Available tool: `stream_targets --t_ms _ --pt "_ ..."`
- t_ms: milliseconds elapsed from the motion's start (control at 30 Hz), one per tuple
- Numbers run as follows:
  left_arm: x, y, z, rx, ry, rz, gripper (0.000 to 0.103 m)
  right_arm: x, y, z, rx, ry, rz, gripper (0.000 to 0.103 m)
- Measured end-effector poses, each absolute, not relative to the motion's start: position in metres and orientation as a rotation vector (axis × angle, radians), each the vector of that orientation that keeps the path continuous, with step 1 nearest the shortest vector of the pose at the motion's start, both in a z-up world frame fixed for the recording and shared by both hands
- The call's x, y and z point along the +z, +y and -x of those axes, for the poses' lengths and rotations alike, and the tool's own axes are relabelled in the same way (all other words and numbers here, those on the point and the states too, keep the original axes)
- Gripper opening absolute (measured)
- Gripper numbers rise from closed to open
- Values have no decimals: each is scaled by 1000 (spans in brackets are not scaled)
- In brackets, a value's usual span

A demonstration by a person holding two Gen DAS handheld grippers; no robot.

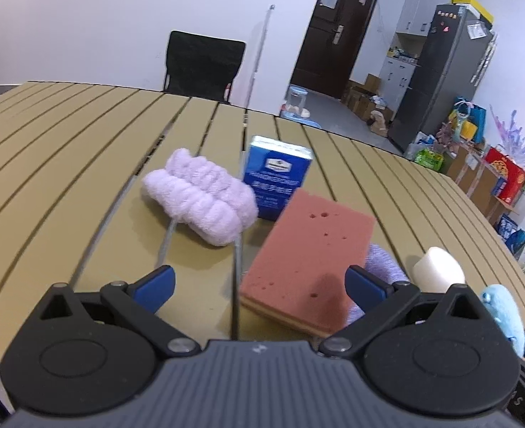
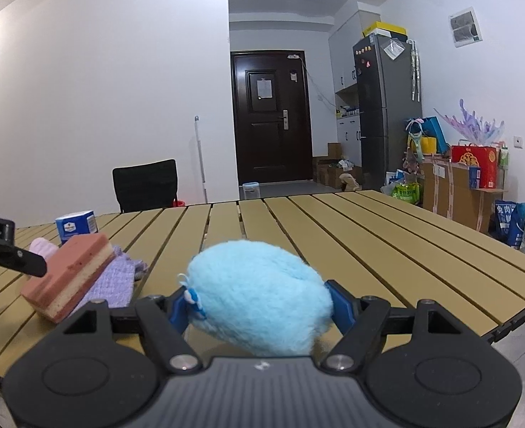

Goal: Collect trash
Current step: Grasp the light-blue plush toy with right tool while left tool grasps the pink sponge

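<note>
- Left gripper (image 1: 258,285) is spread wide over the slatted counter (image 1: 66,164), with nothing between its blue pads.
- The pink sponge (image 1: 308,260) lies just ahead of it, tilted, with its right edge close to the right-hand pad; whether they touch, I cannot tell.
- From the right wrist view, that sponge (image 2: 71,278) shows a pink top over a cream layer and leans on a lilac knitted cloth (image 2: 114,280).
- The cloth (image 1: 382,262) peeks out at the sponge's right side in the left view.
- Farther out on the left sits a fluffy lilac bundle (image 1: 201,196), and just behind it to the right stands a blue tissue pack (image 1: 278,174), upright and touching the far end of the sponge in this view.
- To the right of the sponge, a cream, rounded object (image 1: 439,267) rests near the counter's near edge.
- Right gripper (image 2: 260,306) is clamped on a fluffy light-blue plush (image 2: 258,292), with both pads pressed into its sides, low over the near part of the counter.
- That plush (image 1: 503,312) also shows at the far right of the left wrist view.
- A black chair (image 2: 144,183) stands at the counter's far side, with a dark door (image 2: 271,117) beyond.
</note>
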State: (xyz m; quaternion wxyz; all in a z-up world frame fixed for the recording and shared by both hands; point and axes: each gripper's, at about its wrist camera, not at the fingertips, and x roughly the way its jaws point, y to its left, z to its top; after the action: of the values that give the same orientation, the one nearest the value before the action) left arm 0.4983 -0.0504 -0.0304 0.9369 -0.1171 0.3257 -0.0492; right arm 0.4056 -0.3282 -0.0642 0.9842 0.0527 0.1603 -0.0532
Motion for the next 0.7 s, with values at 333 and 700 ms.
stream_targets --t_ms 333,700 --pt "-44 -84 -510 -130 641 133 103 -68 -327 -412 -113 338 -111 74" --pt "-58 -83 -516 -157 638 140 81 -71 -324 -420 -116 350 -116 74"
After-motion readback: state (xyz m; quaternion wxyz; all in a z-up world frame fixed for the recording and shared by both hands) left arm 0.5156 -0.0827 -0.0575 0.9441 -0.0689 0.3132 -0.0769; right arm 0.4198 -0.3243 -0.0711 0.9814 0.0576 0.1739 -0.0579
